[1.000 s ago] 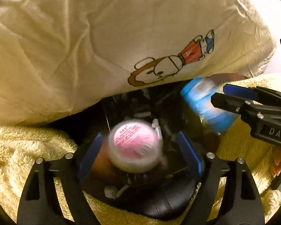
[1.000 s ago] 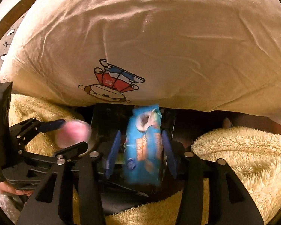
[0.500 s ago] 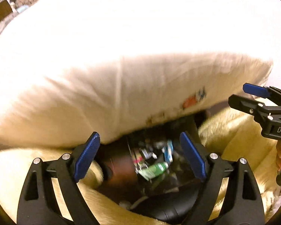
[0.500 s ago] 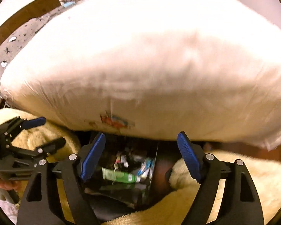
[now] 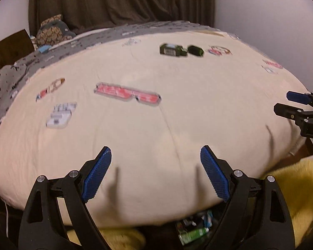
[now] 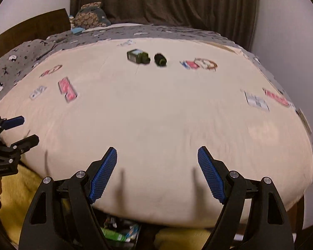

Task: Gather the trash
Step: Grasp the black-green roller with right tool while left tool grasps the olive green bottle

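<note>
Trash, here meaning two dark green items, a boxy carton (image 5: 172,50) and a small round can (image 5: 195,50), lies side by side far up the cream bedspread (image 5: 156,125) in the left wrist view, well apart from both tools. The left gripper (image 5: 155,175) hangs over the near edge of the bed with its jaws wide apart and nothing between them. Below it, at the foot of the bed, an open bin (image 5: 193,229) shows a green tube and other wrappers already inside, with a yellow fleece blanket (image 5: 292,187) beside it. The right gripper (image 5: 290,104) pokes in from the right edge.

From the right wrist view the same carton (image 6: 138,56) and can (image 6: 160,59) sit near the middle of the far half of the bedspread (image 6: 156,114), just in front of the grey patterned cover (image 6: 31,50). The right gripper (image 6: 157,173) is also spread open and empty, and the bin (image 6: 119,231) peeks out beneath it. The left gripper (image 6: 16,129) shows at the left edge.

By my reading both tools are empty between pickups. The next move calls for a long reach across the bed, one tool per item; the can looks likely to roll on soft fabric, so the jaws should close across its sides.
</note>
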The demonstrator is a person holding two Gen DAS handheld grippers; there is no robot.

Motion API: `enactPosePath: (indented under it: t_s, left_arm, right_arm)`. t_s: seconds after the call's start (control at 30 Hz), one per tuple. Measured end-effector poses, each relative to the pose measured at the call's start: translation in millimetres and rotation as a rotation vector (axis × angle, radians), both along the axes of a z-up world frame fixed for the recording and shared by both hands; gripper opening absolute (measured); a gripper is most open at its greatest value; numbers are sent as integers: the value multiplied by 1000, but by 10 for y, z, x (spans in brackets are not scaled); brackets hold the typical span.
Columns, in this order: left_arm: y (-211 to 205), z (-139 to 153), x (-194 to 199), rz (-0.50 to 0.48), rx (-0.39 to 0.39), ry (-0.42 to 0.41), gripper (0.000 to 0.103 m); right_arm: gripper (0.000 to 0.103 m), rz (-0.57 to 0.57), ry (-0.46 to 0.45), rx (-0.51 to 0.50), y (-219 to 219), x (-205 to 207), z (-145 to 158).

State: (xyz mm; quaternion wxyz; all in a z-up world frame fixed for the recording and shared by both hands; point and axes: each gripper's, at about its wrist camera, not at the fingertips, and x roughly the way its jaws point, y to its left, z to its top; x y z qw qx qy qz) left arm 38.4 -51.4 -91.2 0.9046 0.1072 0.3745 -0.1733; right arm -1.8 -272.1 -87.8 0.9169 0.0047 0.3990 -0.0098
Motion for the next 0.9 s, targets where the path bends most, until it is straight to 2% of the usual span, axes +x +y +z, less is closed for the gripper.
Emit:
enactPosePath:
  t_s: [0.2,0.47,0.57,0.63,0.73,0.9]
  left_arm:
    - [-98,126,415,-15,-9,-32,82]
    - [-229,210,1128,20,-53,-21,83]
    - [-269,183,1382,34,-70,2,83]
    - [-297,147,1505,35,-77,23,83]
    - [-360,92,1659,31,-66,39,83]
    - [-506,33,1863,2,-51,55,83]
  right_arm:
    - [80,28,2,6,-56,494,112]
    - [80,7,-2,0,-160,1515,89]
    - [74,-4,20,-39,-167,1900,-11]
    - [65,-2,56,-38,-170,2126,-107]
    - [59,0,81,-37,-151,2394,-207]
    - [57,-14,101,-69,-117,2723,-286]
